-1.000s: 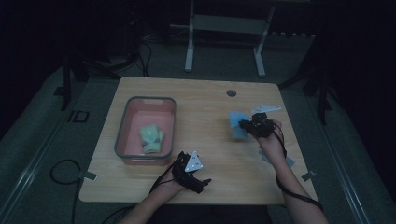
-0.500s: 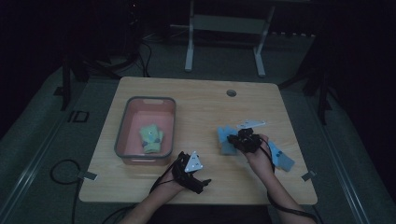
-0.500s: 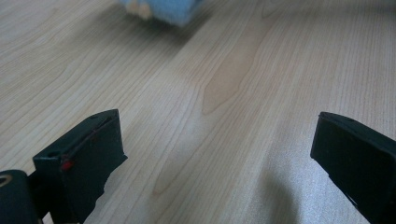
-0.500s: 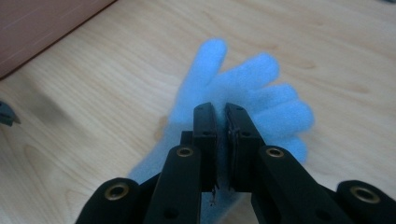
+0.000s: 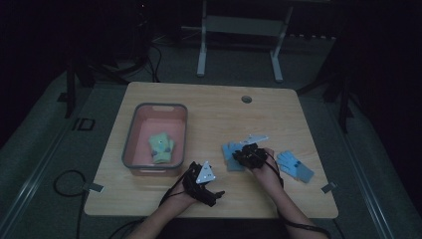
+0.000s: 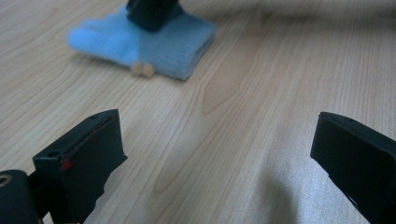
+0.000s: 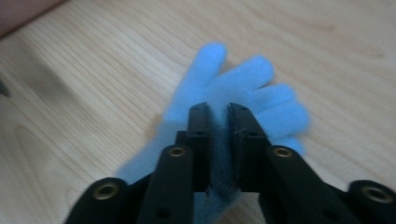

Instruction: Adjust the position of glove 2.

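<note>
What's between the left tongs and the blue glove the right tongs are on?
Bare wooden table: in the left gripper view, nothing lies between the open left tongs and the blue glove.

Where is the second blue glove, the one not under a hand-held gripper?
In the high view the loose blue glove lies flat on the table's right side, just right of the person's right hand and near the right edge.

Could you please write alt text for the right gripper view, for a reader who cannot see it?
The right gripper pinches a fold of a blue glove between its two black jaws, which have just been opening slightly. The glove lies flat, fingers spread, on the wooden table.
</note>
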Demonstrator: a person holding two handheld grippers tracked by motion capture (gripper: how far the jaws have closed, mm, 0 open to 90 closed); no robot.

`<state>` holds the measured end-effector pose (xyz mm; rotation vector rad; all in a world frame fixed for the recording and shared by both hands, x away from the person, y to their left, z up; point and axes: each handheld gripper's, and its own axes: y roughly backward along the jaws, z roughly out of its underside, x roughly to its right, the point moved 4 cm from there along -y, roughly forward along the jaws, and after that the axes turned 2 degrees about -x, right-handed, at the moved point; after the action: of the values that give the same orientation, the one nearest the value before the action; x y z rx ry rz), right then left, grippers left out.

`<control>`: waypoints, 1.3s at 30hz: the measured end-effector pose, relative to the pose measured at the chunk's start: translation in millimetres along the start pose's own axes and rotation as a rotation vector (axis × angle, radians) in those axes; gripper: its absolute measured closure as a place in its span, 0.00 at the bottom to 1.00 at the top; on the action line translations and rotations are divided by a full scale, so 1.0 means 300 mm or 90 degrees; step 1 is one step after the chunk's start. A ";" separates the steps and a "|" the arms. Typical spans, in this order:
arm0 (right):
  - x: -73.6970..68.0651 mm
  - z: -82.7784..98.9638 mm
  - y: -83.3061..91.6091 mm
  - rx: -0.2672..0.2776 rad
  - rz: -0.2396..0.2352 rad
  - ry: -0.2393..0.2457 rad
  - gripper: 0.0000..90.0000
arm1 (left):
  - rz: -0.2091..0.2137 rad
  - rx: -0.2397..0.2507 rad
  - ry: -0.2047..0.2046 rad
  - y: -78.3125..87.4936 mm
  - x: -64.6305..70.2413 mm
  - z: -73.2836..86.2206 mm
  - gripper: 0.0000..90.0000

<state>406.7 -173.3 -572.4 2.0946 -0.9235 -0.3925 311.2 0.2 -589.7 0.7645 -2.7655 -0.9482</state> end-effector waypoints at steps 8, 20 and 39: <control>0.012 0.016 -0.013 -0.004 -0.015 -0.003 0.76 | 0.000 -0.004 -0.003 -0.002 0.003 0.002 0.03; 0.066 -0.003 0.120 0.042 -0.031 0.010 0.75 | -0.012 0.005 -0.006 0.000 -0.002 0.002 0.03; 0.324 0.171 0.346 0.072 0.012 -0.004 0.76 | -0.007 -0.006 -0.008 -0.007 -0.002 0.005 0.03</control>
<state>395.5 -315.1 -521.6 2.1863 -0.9879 -0.3450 312.4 -0.1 -592.2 0.7759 -2.7683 -0.9711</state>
